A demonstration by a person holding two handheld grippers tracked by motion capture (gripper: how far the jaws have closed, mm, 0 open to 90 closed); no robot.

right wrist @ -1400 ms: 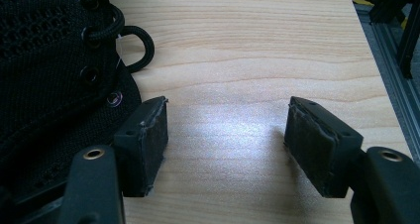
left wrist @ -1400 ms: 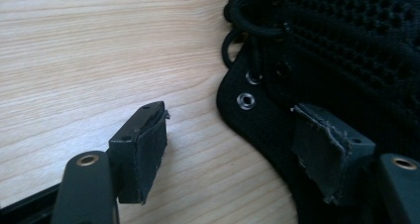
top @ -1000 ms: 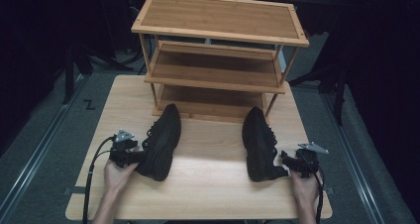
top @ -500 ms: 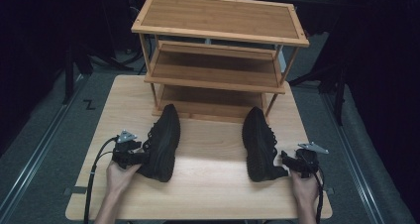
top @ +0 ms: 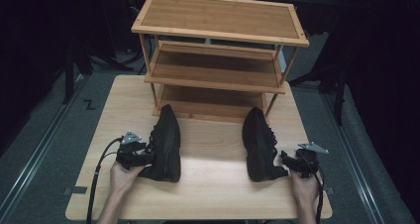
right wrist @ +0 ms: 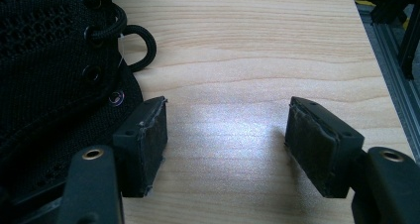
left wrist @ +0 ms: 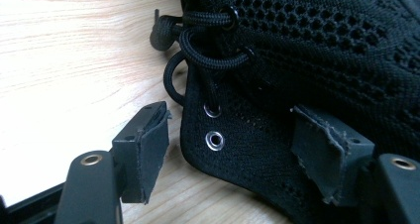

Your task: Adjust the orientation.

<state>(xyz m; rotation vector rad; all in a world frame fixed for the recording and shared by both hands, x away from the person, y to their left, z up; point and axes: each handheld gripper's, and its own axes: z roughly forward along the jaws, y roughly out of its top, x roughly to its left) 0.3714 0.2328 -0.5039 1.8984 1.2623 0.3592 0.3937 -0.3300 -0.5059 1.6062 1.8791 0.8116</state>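
Two black mesh lace-up shoes stand on the wooden table (top: 213, 189), toes toward the rack. My left gripper (top: 145, 157) is at the heel end of the left shoe (top: 166, 140). In the left gripper view it (left wrist: 233, 152) is open and straddles the eyelet edge of the shoe's upper (left wrist: 322, 50), with the right pad (left wrist: 329, 152) lying against the mesh. My right gripper (top: 288, 160) sits just right of the right shoe's (top: 258, 142) heel. In the right gripper view it (right wrist: 228, 144) is open over bare wood, its left pad (right wrist: 143, 144) beside the shoe (right wrist: 44, 60).
A three-tier bamboo shoe rack (top: 218, 21) stands at the back of the table, its lowest shelf (top: 208, 102) just beyond the shoes' toes. Bare tabletop lies between the shoes. Grey floor with rails runs along both sides of the table.
My left gripper has edged right, closer onto the left shoe's collar. The shoes and the right gripper have stayed put.
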